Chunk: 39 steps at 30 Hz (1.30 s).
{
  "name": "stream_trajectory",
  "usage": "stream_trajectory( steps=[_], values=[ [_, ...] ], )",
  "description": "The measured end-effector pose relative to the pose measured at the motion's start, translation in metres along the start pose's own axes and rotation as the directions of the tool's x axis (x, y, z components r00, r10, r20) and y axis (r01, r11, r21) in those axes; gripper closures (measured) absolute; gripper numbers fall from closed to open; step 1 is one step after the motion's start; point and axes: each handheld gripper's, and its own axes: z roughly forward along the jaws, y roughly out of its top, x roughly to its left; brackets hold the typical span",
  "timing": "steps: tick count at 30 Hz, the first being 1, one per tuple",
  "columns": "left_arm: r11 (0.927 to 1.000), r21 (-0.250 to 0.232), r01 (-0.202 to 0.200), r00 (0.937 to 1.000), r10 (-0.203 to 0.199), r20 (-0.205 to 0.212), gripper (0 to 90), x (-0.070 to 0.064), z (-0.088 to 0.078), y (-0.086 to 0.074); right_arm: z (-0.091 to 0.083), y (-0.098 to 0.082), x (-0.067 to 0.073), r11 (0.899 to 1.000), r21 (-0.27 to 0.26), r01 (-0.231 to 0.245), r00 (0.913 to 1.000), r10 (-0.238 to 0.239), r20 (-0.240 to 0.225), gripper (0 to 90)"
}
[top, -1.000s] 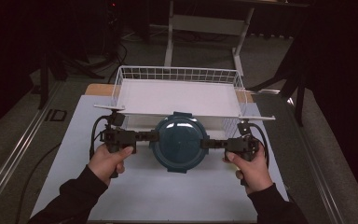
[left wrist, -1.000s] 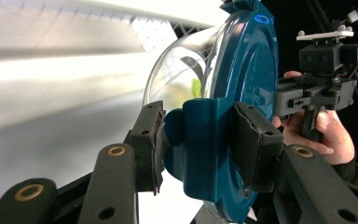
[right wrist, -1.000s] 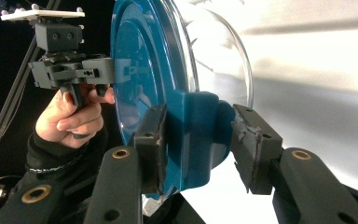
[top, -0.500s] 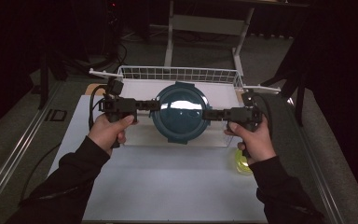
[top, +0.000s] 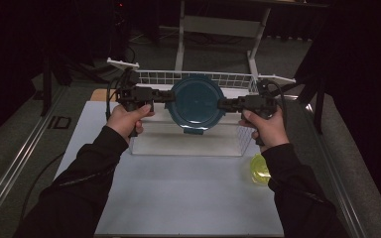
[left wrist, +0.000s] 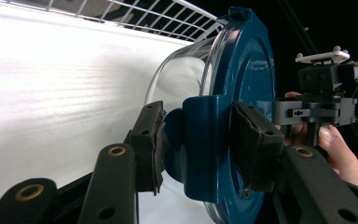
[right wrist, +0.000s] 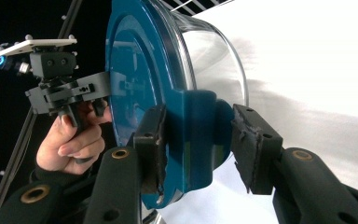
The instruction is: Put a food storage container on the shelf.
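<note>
A round clear glass container with a dark blue lid (top: 196, 101) hangs in the air over the white wire basket (top: 213, 75), lid facing the camera. My left gripper (top: 171, 96) is shut on the blue clasp at the container's left side, and my right gripper (top: 223, 104) is shut on the clasp at its right side. In the left gripper view the gripper (left wrist: 196, 140) clamps the clasp, with the lid (left wrist: 242, 60) above it. In the right gripper view the gripper (right wrist: 196, 144) pinches the opposite clasp below the glass bowl (right wrist: 214, 56).
The basket stands at the far end of the white mat (top: 178, 198). A small yellow-green object (top: 259, 169) lies on the mat by the person's right forearm. A metal rail (top: 10, 168) runs along the table's left side.
Both grippers have carried the container up and away from the person, from over the mat to above the basket. The yellow-green object has come into sight.
</note>
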Motion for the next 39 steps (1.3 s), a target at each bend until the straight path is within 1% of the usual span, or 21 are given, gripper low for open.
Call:
stream_trajectory(
  steps=[6,9,10,12,14,16,19,20,21,24,25,26,28,29,31,32,34,36,37,38,39],
  values=[
    [0.9997,-0.013,0.02,0.9997,-0.019,0.014,56.8,0.007,0.006,0.005,0.004,0.011,-0.009,0.999,0.012,-0.048,0.9988,0.048,-0.012,57.0],
    [0.9997,-0.001,0.026,0.9993,-0.026,0.028,56.0,0.012,0.007,0.008,0.005,0.016,-0.01,0.998,0.02,-0.066,0.9978,0.066,-0.009,56.7],
    [0.9993,0.002,0.038,0.9985,-0.038,0.04,55.7,0.017,0.009,0.009,0.008,0.02,-0.012,0.996,0.036,-0.082,0.9966,0.082,-0.005,56.1],
    [0.9984,-0.006,0.056,0.9974,-0.056,0.044,55.0,0.021,0.012,0.009,0.009,0.023,-0.013,0.995,0.04,-0.09,0.9959,0.09,0.002,55.0],
    [0.9974,-0.008,0.071,0.9966,-0.071,0.042,53.7,0.026,0.014,0.009,0.012,0.025,-0.015,0.993,0.059,-0.1,0.995,0.099,0.007,53.4],
    [0.9962,-0.01,0.086,0.9956,-0.086,0.037,52.3,0.029,0.017,0.009,0.014,0.026,-0.019,0.99,0.057,-0.125,0.9922,0.125,0.005,51.8],
    [0.9985,-0.02,0.05,0.9984,-0.05,0.025,51.7,0.028,0.017,0.009,0.016,0.027,-0.023,0.99,0.042,-0.133,0.991,0.134,-0.007,51.3],
    [0.9985,-0.02,0.05,0.9984,-0.05,0.025,51.5,0.028,0.017,0.009,0.016,0.027,-0.023,0.99,0.041,-0.131,0.9913,0.132,-0.006,50.9],
    [0.9993,-0.025,0.027,0.9996,-0.026,0.008,50.9,0.025,0.015,0.009,0.016,0.027,-0.022,0.992,0.038,-0.119,0.9929,0.119,0.002,50.4],
    [0.9989,-0.046,-0.009,0.9999,0.008,-0.012,49.5,0.022,0.009,0.007,0.014,0.027,-0.017,0.995,0.039,-0.09,0.9954,0.089,0.035,47.4],
    [0.998,-0.062,-0.012,0.9998,0.011,-0.018,49.5,0.021,0.006,0.006,0.013,0.026,-0.014,0.998,0.029,-0.062,0.9962,0.06,0.063,45.9],
    [0.9974,-0.071,-0.017,0.9997,0.016,-0.018,49.4,0.021,0.003,0.004,0.011,0.026,-0.012,0.998,0.024,-0.052,0.9965,0.051,0.067,45.9],
    [0.9969,-0.07,-0.035,0.9992,0.034,-0.02,49.4,0.019,-0.001,0.001,0.008,0.025,-0.008,1.0,0.021,-0.019,0.9931,0.017,0.116,44.0],
    [0.9961,-0.07,-0.053,0.9982,0.051,-0.029,49.5,0.018,-0.004,-0.002,0.006,0.024,-0.006,1.0,0.012,-0.006,0.9926,0.004,0.121,44.8],
    [0.9951,-0.07,-0.07,0.9975,0.069,-0.016,49.5,0.016,-0.009,-0.008,0.002,0.021,-0.002,1.0,0.007,0.023,0.9895,-0.023,0.143,44.7],
    [0.9936,-0.073,-0.086,0.9961,0.085,-0.027,49.5,0.015,-0.012,-0.012,-0.001,0.018,0.001,1.0,0.001,0.031,0.9899,-0.031,0.138,44.8],
    [0.9917,-0.078,-0.102,0.9948,0.101,-0.011,49.5,0.013,-0.017,-0.019,-0.004,0.014,0.008,0.997,0.002,0.08,0.9812,-0.079,0.176,44.8],
    [0.9901,-0.082,-0.114,0.9935,0.112,-0.021,49.4,0.011,-0.019,-0.023,-0.008,0.008,0.014,0.994,-0.005,0.112,0.9776,-0.109,0.18,45.2],
    [0.9858,-0.089,-0.143,0.9897,0.142,-0.018,49.4,0.008,-0.024,-0.031,-0.009,0.005,0.017,0.992,-0.003,0.125,0.974,-0.122,0.191,45.2],
    [0.9828,-0.094,-0.159,0.9873,0.157,-0.025,49.1,0.006,-0.027,-0.036,-0.01,0.001,0.02,0.991,-0.002,0.133,0.9739,-0.131,0.186,45.1],
    [0.9784,-0.103,-0.18,0.9837,0.179,-0.018,48.1,0.004,-0.03,-0.04,-0.011,-0.002,0.023,0.989,0.002,0.147,0.969,-0.144,0.201,45.1]
  ],
)
